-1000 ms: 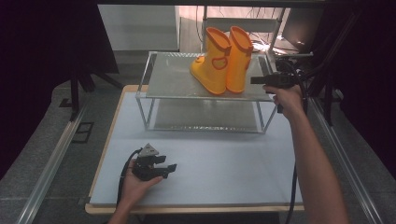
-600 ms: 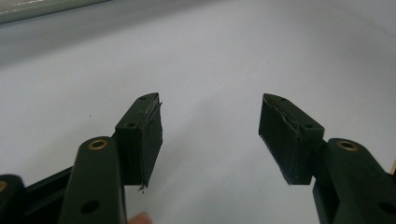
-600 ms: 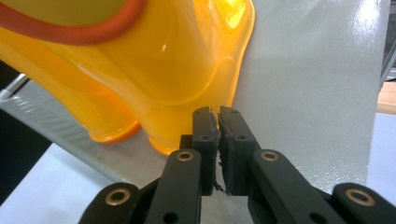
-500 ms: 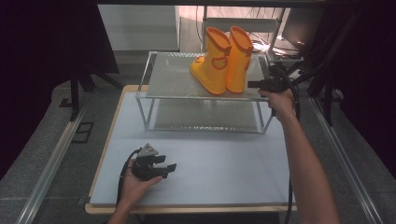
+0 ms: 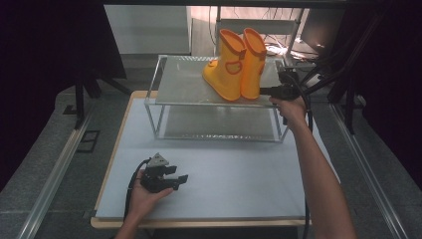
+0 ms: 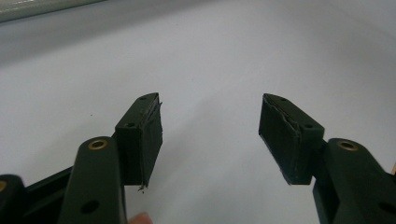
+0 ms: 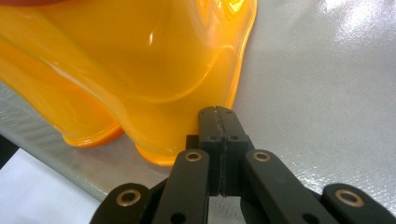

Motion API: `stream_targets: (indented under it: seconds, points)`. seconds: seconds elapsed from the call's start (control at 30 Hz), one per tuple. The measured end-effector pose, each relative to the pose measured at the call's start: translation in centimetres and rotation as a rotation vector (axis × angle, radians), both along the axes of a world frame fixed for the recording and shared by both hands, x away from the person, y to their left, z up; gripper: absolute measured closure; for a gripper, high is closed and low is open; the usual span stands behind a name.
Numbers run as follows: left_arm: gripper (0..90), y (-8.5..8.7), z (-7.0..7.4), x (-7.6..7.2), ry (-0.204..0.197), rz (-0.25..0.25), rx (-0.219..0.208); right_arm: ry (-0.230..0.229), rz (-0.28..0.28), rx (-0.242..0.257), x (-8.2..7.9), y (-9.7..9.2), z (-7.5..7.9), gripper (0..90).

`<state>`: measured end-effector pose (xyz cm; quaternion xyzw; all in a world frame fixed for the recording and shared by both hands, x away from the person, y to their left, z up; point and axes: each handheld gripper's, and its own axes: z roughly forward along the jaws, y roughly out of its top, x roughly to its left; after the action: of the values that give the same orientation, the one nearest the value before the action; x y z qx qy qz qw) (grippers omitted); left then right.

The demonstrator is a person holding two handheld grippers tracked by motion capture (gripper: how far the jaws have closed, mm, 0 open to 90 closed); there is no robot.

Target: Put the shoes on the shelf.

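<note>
A pair of glossy yellow rubber boots (image 5: 234, 64) with orange trim stands upright on the top shelf (image 5: 184, 84) of a low metal rack. My right gripper (image 5: 263, 90) reaches in from the right at shelf height. Its jaws are shut with nothing between them. In the right gripper view its tips (image 7: 218, 116) sit at the bottom edge of the nearer boot (image 7: 140, 60), touching it or a hair away. My left gripper (image 5: 181, 178) rests low over the white table top (image 5: 239, 164) near the front left. It stands open and empty (image 6: 210, 135).
The rack has a lower shelf (image 5: 219, 124) and thin corner posts, and stands at the back of the white table. Dark floor and rails flank both sides. Cables and equipment (image 5: 298, 45) lie behind the rack at the right.
My right gripper has slid left along the shelf's right edge, up to the boots. The left gripper and the boots have stayed put.
</note>
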<state>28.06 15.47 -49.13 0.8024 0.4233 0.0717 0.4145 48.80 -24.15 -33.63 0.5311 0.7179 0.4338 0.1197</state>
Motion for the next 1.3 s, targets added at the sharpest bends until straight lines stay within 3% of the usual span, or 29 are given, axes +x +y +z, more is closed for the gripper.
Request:
stream_targets:
  seconds: [0.13,0.57,0.73,1.3]
  points:
    - [39.8,0.0,0.0,0.1,0.000,-0.002,0.000,0.008,0.010,0.037,-0.1,0.1,-0.1,89.7]
    - [39.7,-0.3,-0.1,0.1,0.003,-0.008,0.001,-0.005,0.027,0.043,-0.5,1.0,-0.2,89.7]
    - [39.7,-0.3,-0.1,0.1,0.004,-0.010,0.003,-0.001,0.055,0.071,-0.6,1.7,-0.3,89.7]
    - [39.7,-0.4,-0.2,0.1,0.005,-0.016,0.005,-0.012,0.120,0.088,-0.9,4.1,-0.4,89.7]
